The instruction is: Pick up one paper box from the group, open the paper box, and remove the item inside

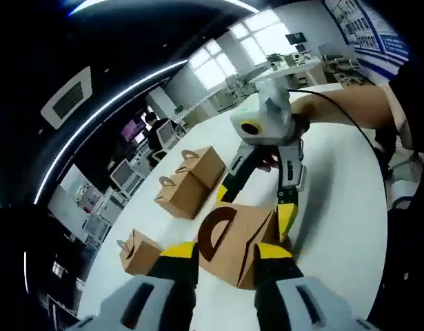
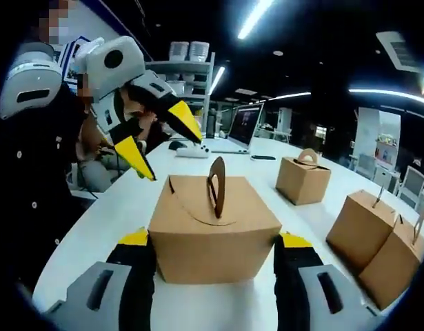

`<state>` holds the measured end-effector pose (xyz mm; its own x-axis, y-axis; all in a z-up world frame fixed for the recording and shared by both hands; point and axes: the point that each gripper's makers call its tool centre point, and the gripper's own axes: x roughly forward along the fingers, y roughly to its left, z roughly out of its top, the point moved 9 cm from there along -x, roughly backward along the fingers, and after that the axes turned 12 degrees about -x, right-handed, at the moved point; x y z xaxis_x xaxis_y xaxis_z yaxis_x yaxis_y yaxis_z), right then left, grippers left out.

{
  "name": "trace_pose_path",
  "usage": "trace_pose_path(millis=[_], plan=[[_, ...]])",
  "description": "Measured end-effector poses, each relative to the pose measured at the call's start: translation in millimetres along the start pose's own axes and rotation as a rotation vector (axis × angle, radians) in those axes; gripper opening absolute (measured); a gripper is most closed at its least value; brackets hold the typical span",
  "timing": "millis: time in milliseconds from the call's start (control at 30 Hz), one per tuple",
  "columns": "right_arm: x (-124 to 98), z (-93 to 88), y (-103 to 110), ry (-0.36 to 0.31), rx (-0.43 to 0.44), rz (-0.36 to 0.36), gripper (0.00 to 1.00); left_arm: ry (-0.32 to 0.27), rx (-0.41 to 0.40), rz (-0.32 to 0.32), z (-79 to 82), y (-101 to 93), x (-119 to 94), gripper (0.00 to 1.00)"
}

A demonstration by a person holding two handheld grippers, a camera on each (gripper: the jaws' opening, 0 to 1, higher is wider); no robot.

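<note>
Two claws spread, right claw (image 2: 215, 252) flanking paper box (image 2: 212, 231), left claw (image 2: 167, 148) raised above it

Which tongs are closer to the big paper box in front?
Right. The right tongs straddle the box; the left tongs hover open above its far edge.

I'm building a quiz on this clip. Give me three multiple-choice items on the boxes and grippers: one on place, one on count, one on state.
1. The nearest paper box sits:
A. between the right gripper's jaws
B. on a chair
C. on another box

2. Other boxes on the white table, right gripper view:
A. none
B. three
C. six

3. The nearest box's top is:
A. torn off
B. closed, handle upright
C. crushed

Answers: 1 A, a jaw stands on either side of it. 2 B, one far, two near the right edge. 3 B, flaps meet under the handle.
</note>
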<state>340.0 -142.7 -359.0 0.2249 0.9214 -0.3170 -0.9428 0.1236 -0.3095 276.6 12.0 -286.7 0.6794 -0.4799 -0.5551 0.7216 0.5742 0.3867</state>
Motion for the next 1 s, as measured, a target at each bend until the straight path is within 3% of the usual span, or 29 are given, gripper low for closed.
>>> trace_pose_path(millis=[133, 333, 633, 867, 1000], plan=[[-1, -0.5, -2, 0.002, 0.0, 0.001, 0.69, 0.014, 0.018, -0.025, 0.3, -2.5, 3, 0.27], [-1, -1.2, -4, -0.002, 0.002, 0.001, 0.69, 0.071, 0.108, -0.004, -0.9, -3.9, 11, 0.27], [-2, -0.7, -5, -0.003, 0.0, 0.001, 0.69, 0.086, 0.144, -0.001, 1.3, -4.1, 10, 0.24], [-3, -1.4, -6, -0.003, 0.002, 0.001, 0.68, 0.117, 0.253, 0.056, 2.6, -11.9, 10, 0.23], [-4, -1.9, -8, -0.002, 0.001, 0.001, 0.68, 0.122, 0.276, 0.076, 3.2, -14.9, 10, 0.21]])
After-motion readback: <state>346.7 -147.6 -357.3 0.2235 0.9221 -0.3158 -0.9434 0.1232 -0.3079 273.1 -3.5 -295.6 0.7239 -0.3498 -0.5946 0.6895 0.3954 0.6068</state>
